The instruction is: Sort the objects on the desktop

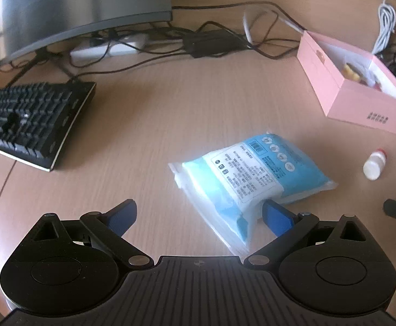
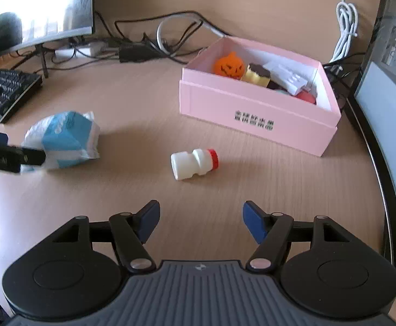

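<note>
Left wrist view: left gripper (image 1: 199, 217) low over the counter (image 1: 149, 125), jaws spread wide and released, holding nothing. Blue-and-white packet (image 1: 252, 175) lying flat at 1 o'clock from the gripper, its near corner reaching in between the blue pads (image 1: 278, 217), touching or just beside the right one. Small white bottle (image 1: 374, 166) with red cap on its side at 3 o'clock, well apart from the packet. Open pink box (image 1: 344, 92) at 2 o'clock. Black keyboard (image 1: 32, 121) at 10 o'clock, monitor (image 1: 72, 8) and a tangle of cables (image 1: 211, 40) beyond it.

Right wrist view: right gripper (image 2: 200, 222) above bare counter, jaws released and wide apart, gripping nothing. Bottle lying on its side at 12 o'clock, just ahead of the pads, cap pointing right. Pink box behind it at 1 o'clock, holding an orange pumpkin toy (image 2: 229, 65), a yellow block (image 2: 257, 74) and other small items. Packet at 10 o'clock, with the left gripper against its left edge. Coiled white cable (image 2: 346, 30) at 2 o'clock.
</note>
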The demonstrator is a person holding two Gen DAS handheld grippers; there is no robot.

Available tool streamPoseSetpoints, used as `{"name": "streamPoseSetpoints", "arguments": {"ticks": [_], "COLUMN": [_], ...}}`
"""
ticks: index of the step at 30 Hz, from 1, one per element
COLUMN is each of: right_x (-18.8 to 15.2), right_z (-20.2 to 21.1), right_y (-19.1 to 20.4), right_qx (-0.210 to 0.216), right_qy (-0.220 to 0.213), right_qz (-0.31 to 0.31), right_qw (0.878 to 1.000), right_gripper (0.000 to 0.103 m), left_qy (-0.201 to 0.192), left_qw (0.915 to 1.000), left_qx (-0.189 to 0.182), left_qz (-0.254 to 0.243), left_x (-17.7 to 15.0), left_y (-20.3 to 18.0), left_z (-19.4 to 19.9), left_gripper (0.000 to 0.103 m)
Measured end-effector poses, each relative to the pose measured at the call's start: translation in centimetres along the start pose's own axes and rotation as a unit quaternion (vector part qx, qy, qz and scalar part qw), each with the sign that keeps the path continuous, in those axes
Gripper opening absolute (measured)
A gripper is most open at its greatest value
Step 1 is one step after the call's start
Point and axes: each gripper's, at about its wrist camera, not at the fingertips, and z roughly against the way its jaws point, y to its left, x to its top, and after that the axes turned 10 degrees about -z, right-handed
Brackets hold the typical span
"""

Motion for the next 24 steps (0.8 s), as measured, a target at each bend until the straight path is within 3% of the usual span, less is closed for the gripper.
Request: {"name": "streamPoseSetpoints", "arguments": {"ticks": [11, 18, 24], "right_x": [2.3, 3.9, 3.2], "right_z": [-0.7, -3.0, -2.4], "right_y": [1.5, 1.5, -0.1], "right_qx": [0.021, 0.009, -0.011], "right_qy": [-0.036, -0.026, -0.017], "right_qz": [0.014, 0.001, -0.017], "right_qw": [0.999, 1.000, 1.000], "right_gripper": [0.066, 0.047, 0.047], "left_qy": [-0.016, -0.027, -0.032], "left_qw": [0.9995, 0.9994, 0.9990], "left_qx": [-0.023, -0.018, -0.032], "left_qz": [0.017, 0.012, 0.004], "left_x": [-0.6, 0.0, 0.4], "left_y": [0.6, 0.9, 0.2], "left_z": [1.7, 2.7, 2.7], "left_gripper": [0.102, 0.103, 0.103]}}
